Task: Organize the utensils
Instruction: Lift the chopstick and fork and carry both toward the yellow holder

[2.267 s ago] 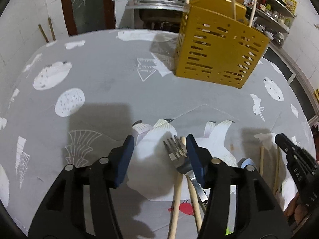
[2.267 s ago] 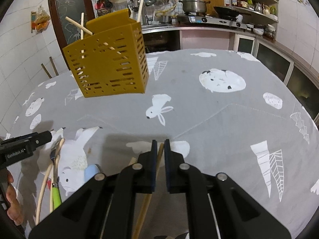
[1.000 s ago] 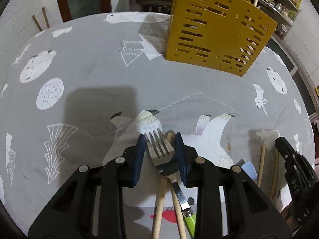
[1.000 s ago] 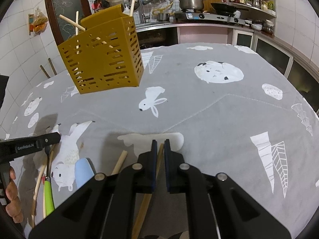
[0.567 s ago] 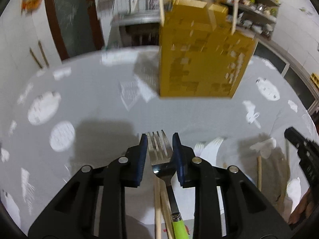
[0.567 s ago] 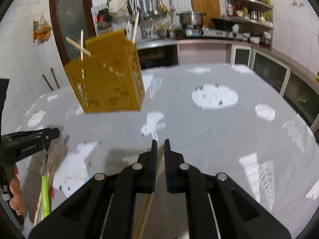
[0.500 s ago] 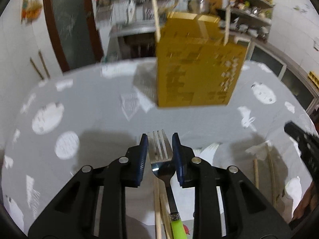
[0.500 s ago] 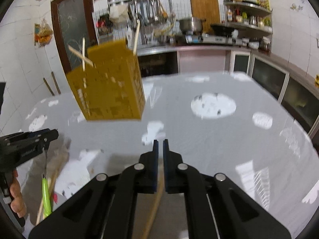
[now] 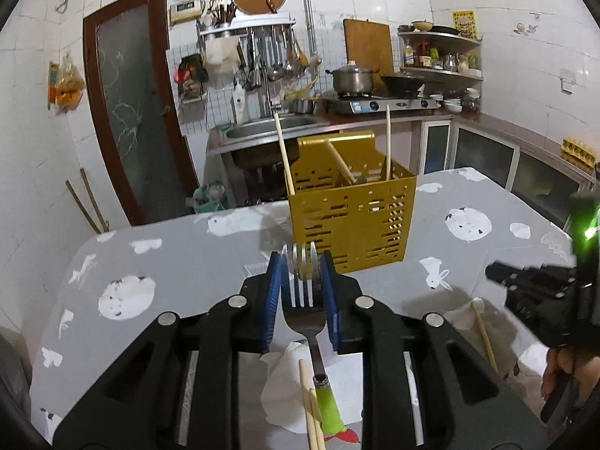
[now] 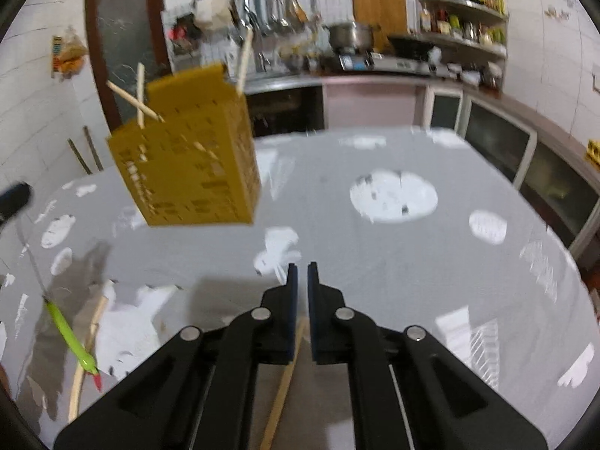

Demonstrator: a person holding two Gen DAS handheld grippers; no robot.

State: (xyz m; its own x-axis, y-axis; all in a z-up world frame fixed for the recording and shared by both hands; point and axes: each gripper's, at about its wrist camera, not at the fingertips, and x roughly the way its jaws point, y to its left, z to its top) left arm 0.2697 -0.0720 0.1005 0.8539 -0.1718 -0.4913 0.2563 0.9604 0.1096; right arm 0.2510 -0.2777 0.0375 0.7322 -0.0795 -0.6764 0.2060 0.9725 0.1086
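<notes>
My left gripper [image 9: 302, 262] is shut on a metal fork [image 9: 303, 300] with a green handle [image 9: 328, 407], tines forward, lifted above the table. The fork's green handle also shows in the right wrist view [image 10: 71, 337], hanging in the air at the left. The yellow slotted utensil holder [image 9: 352, 221] stands ahead on the grey tablecloth, with several wooden chopsticks in it; it also shows in the right wrist view [image 10: 187, 172]. My right gripper [image 10: 302, 270] is shut on a wooden chopstick [image 10: 285, 382] that runs back under the jaws. It shows in the left wrist view [image 9: 525, 281] at the right.
Wooden chopsticks [image 9: 483, 333] lie on the grey printed tablecloth [image 9: 187, 262] near the front, and another [image 10: 84, 348] shows in the right wrist view. A kitchen counter with a stove and pot [image 9: 352, 78] stands behind the table.
My left gripper closed on the fork and lifted it off the table, tilting up toward the holder. My right gripper also rose with its chopstick.
</notes>
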